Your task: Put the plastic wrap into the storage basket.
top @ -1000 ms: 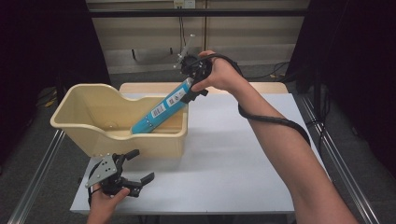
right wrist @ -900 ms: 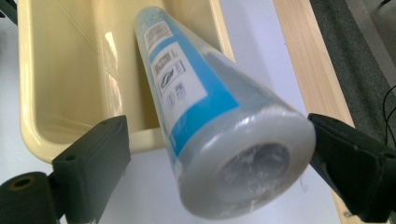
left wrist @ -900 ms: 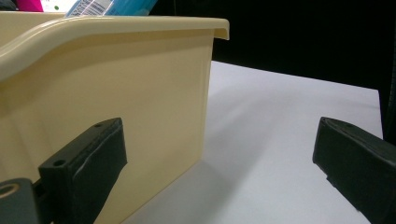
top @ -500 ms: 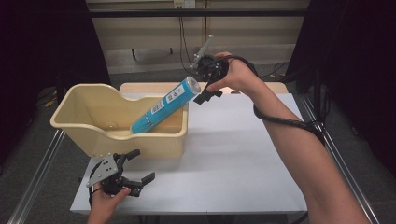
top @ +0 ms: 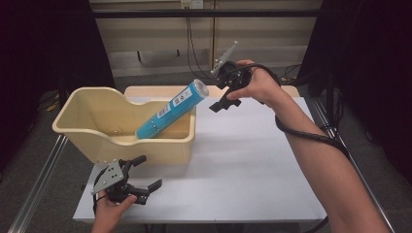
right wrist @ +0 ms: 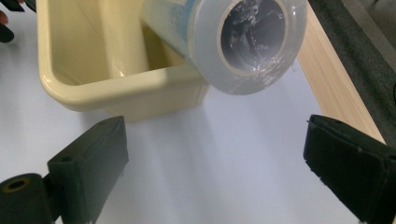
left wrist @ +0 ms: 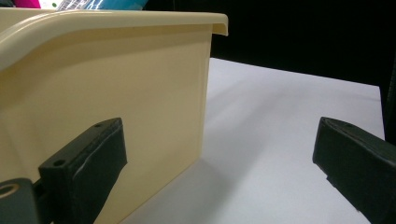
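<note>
Tube point(top: 171, 110) is leaning tilted in the cream bin point(top: 73, 128), lower end down inside, capped upper end resting over the bin's right rim and sticking out past it. Blue body, white label patches, clear plastic end cap.

Right gripper point(top: 221, 101) is hanging in the air just off the tube's upper end, jaws spread wide with nothing between them. They have just been opening. Not touching the tube: there is a clear gap between the jaw tips and the cap in the high view. In the right gripper view the tube's cap end point(right wrist: 247, 39) is sitting above and between the two jaws, round face pointing back at the camera, with the bin's corner point(right wrist: 116, 95) beyond the left jaw and bare white table point(right wrist: 201, 177) between the jaws. A wooden edge strip point(right wrist: 336, 93) is running past the right jaw.

Left gripper point(top: 138, 182) is sitting low at the near table edge in the person's hand, jaws also wide apart and empty. In the left gripper view the bin's outer wall point(left wrist: 116, 88) is standing right ahead of the left jaw, very near it; I cannot tell whether they touch. The right jaw is well clear over open table point(left wrist: 280, 135).
</note>
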Motion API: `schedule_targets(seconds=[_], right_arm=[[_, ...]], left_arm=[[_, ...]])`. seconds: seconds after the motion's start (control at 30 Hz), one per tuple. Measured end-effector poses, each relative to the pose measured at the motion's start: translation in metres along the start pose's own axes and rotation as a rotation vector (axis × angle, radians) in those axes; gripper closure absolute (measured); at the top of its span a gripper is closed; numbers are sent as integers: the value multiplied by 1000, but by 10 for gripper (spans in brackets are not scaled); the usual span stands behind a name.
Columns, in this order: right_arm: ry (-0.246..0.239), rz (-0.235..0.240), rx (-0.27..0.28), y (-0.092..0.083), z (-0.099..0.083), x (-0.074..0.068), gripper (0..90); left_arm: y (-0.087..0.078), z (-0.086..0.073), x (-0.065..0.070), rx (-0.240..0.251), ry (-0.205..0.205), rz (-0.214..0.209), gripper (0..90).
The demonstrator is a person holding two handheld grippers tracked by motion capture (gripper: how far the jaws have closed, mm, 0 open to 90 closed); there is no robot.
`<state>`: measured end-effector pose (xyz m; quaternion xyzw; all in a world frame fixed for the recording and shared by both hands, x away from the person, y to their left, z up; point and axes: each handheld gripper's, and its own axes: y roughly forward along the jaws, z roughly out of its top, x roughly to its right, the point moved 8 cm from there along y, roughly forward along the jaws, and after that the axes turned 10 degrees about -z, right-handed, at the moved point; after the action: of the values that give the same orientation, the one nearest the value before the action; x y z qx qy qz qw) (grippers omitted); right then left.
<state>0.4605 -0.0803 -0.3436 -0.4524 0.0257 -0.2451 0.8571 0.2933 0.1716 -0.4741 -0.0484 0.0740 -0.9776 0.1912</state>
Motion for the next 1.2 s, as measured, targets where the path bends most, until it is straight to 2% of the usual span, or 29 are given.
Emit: schedule_targets(seconds=[0.1,0.17,0.27,0.33,0.37,0.43,0.53,0.57,0.8,1.2], right_arm=[[8,3,21,-1,-4,0,55],[40,7,57,-2,-10,0,48],[57,8,73,-2,-15,1,41],[72,18,105,-4,-21,0,32],[72,18,105,-4,-21,0,32],[95,25,156,-6,-25,-1,29],[114,27,174,-8,-27,-1,30],[126,13,202,-9,-29,-1,31],[125,14,231,-7,-39,-7,31],[192,21,307,-7,-58,-14,42]], left_arm=[[1,0,2,2,-16,-8,27],[1,0,2,3,-10,-9,27],[2,0,2,2,-14,-8,27],[1,-1,1,-6,0,-2,27],[1,-1,1,-6,1,0,27],[1,-1,0,-5,0,5,27],[2,-1,1,-3,-5,3,27],[2,-1,1,-4,-5,2,27],[2,-1,2,-8,-4,-5,27],[2,-1,1,-10,-3,-2,27]])
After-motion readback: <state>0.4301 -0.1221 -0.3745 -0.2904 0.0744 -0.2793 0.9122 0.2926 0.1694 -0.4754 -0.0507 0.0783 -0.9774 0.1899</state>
